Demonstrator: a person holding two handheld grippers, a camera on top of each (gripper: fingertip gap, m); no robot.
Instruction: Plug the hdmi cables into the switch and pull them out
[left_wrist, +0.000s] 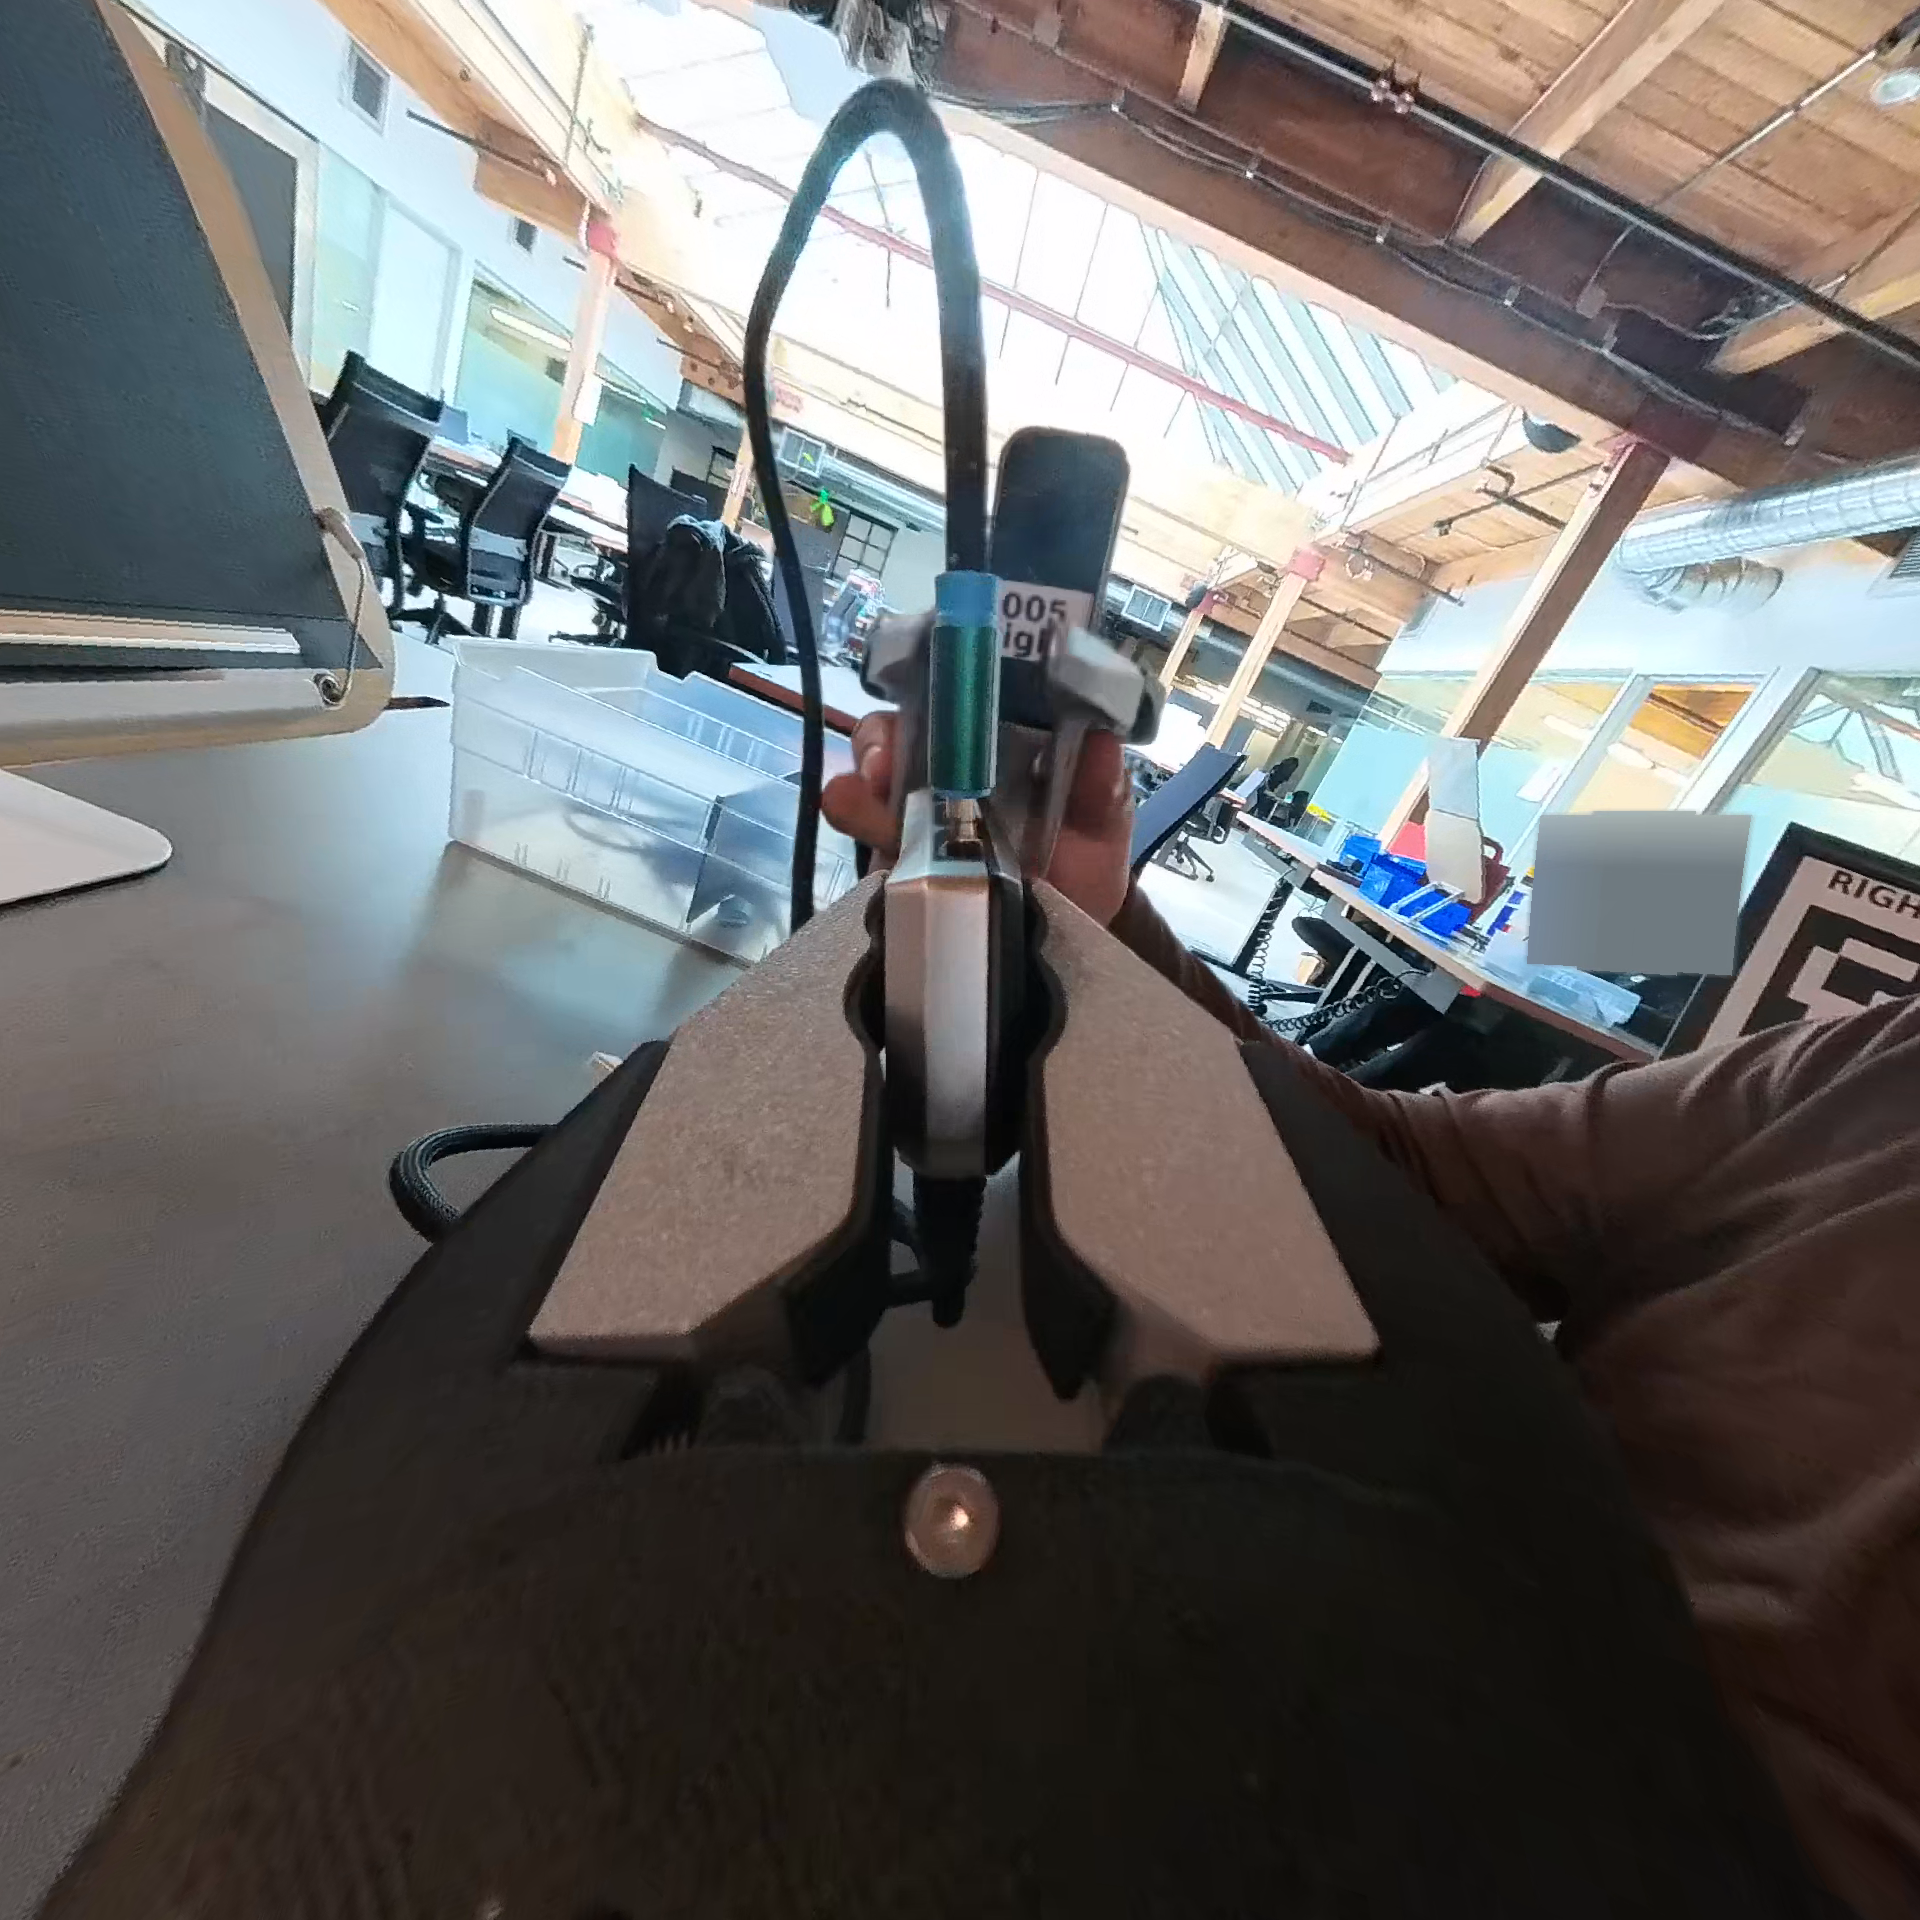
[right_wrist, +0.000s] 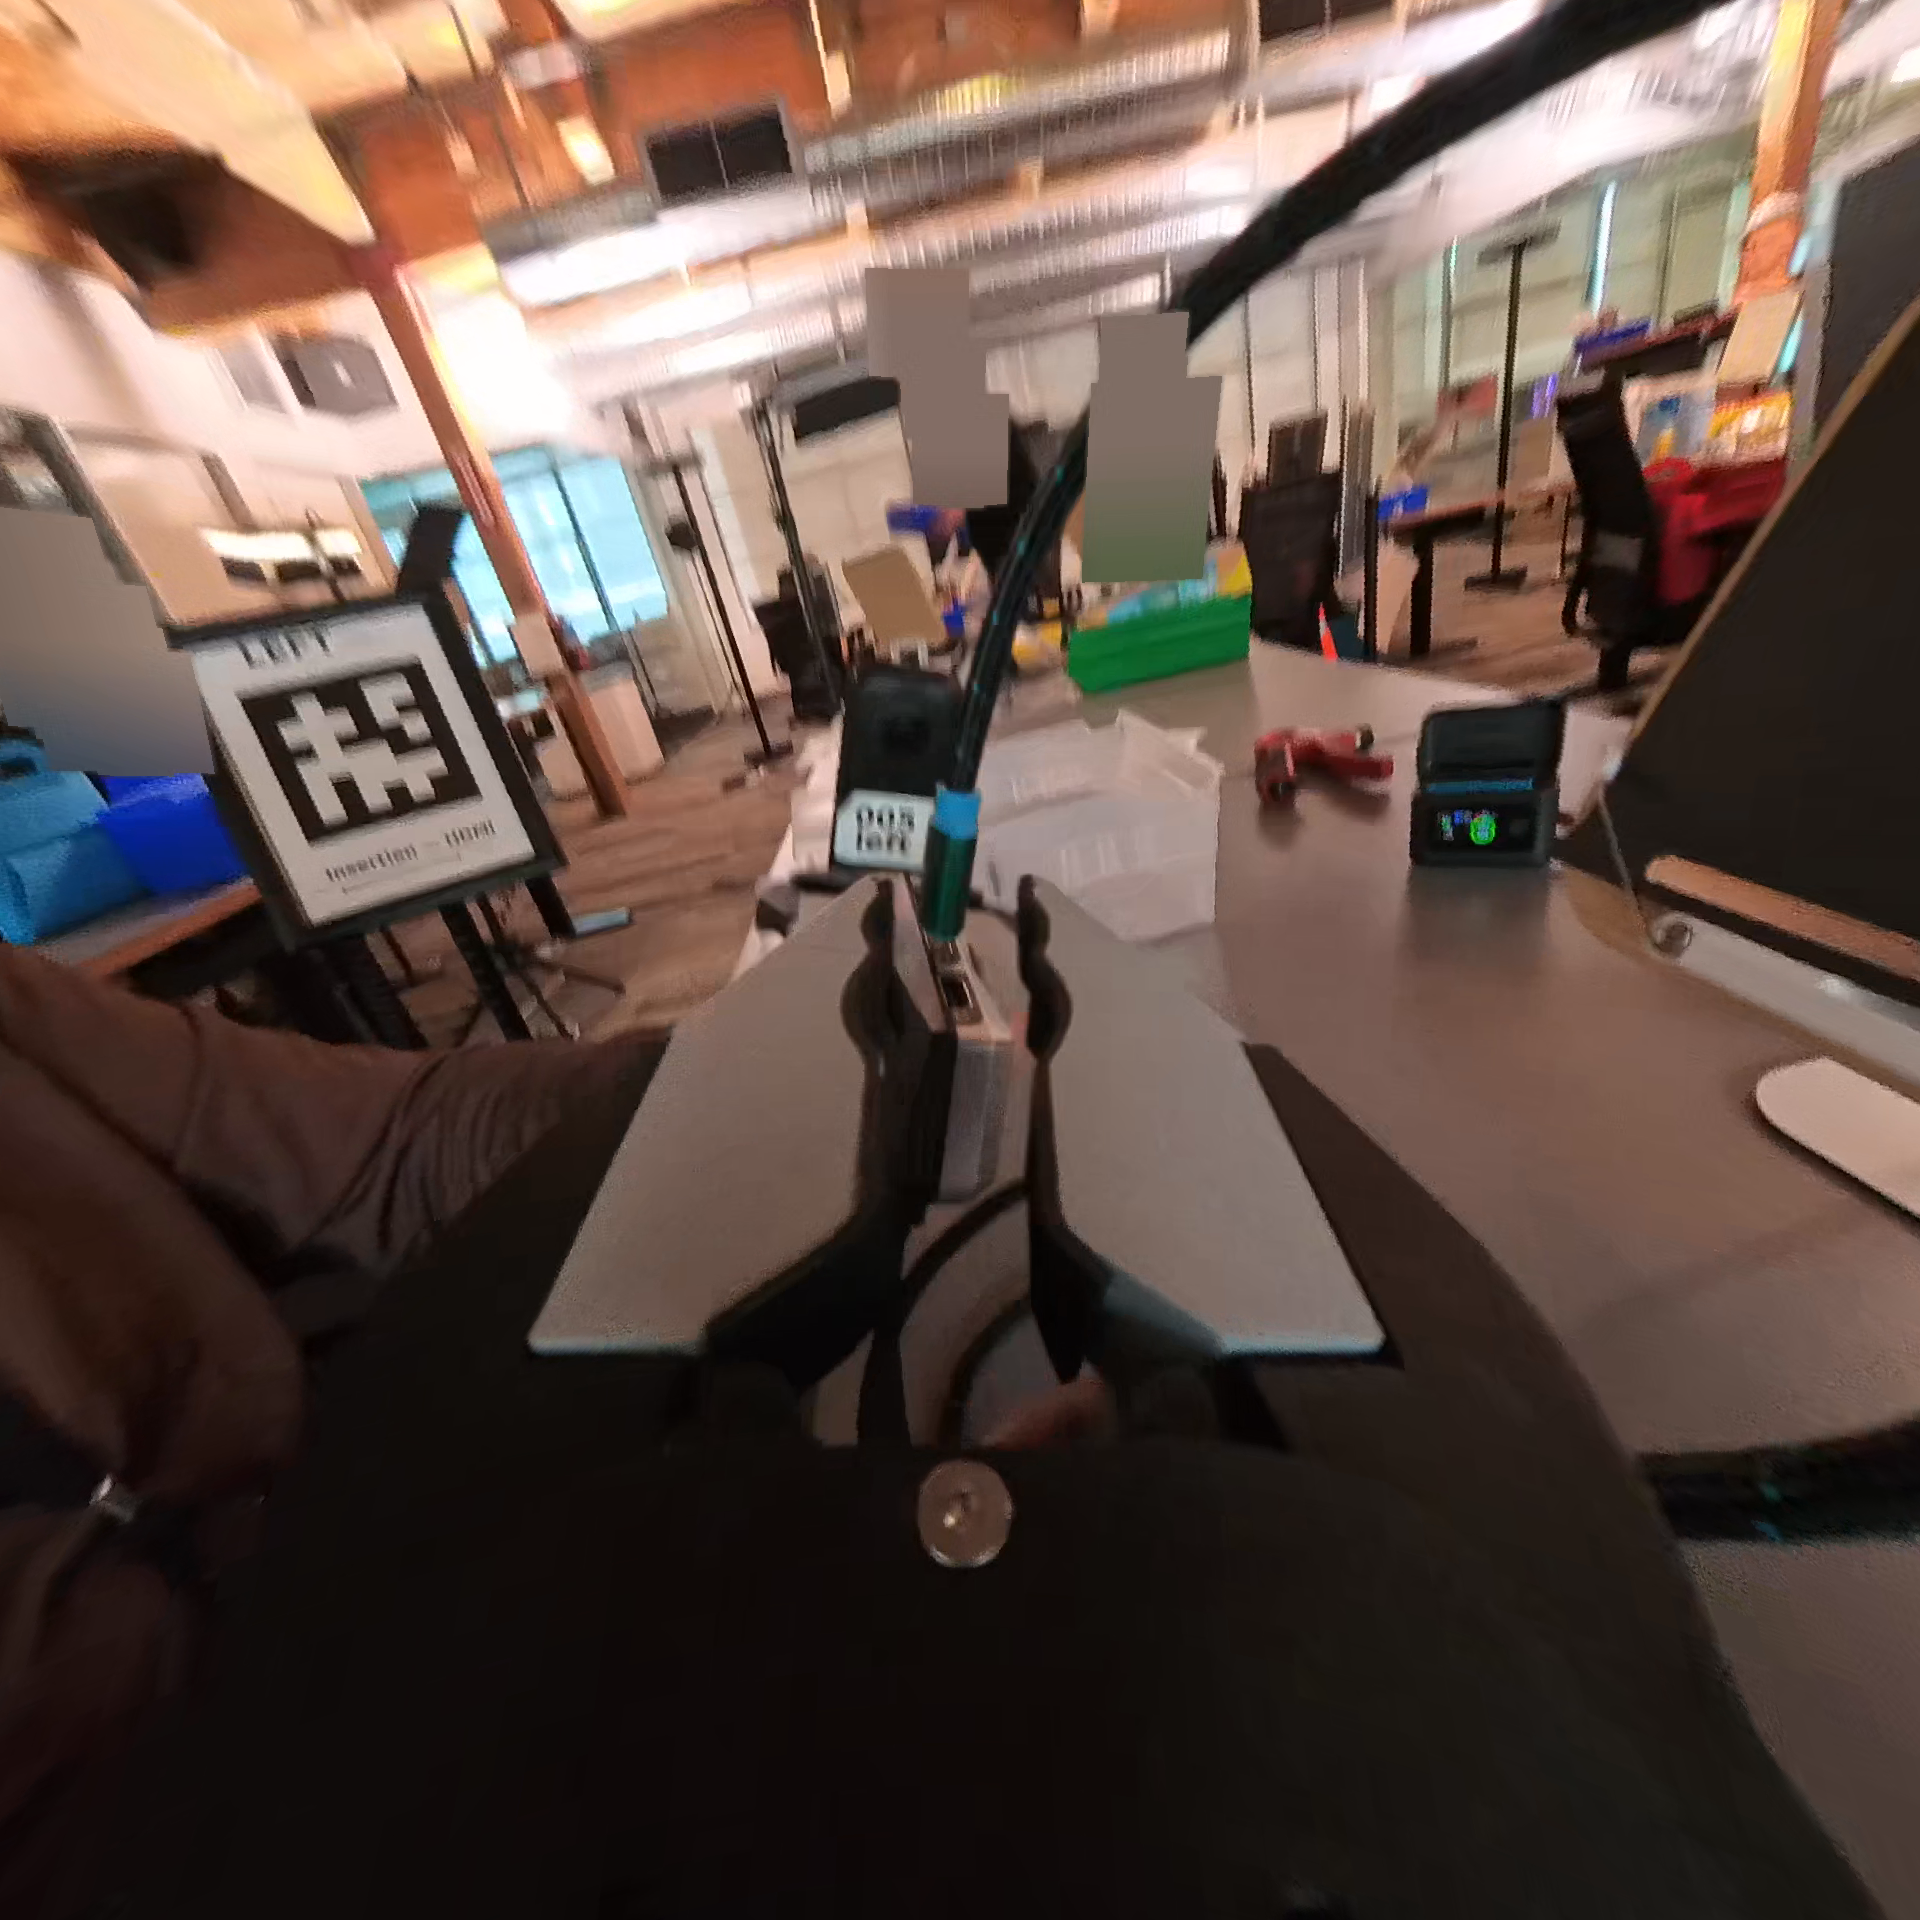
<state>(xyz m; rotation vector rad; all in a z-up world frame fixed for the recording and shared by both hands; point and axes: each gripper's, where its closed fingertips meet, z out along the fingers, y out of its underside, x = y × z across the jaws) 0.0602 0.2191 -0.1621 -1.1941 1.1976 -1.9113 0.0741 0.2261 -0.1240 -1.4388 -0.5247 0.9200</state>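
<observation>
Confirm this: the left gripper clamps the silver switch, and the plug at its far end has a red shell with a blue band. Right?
No. The plug is green, not red, as the left wrist view shows. The left gripper does clamp the silver switch, and the plug does carry a blue band.

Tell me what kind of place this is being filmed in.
Most likely an open-plan office or workshop loft: rows of desks with black office chairs, exposed wooden ceiling beams with skylights, and blue parts bins on a bench. The work happens on a dark tabletop beside a monitor.
</observation>
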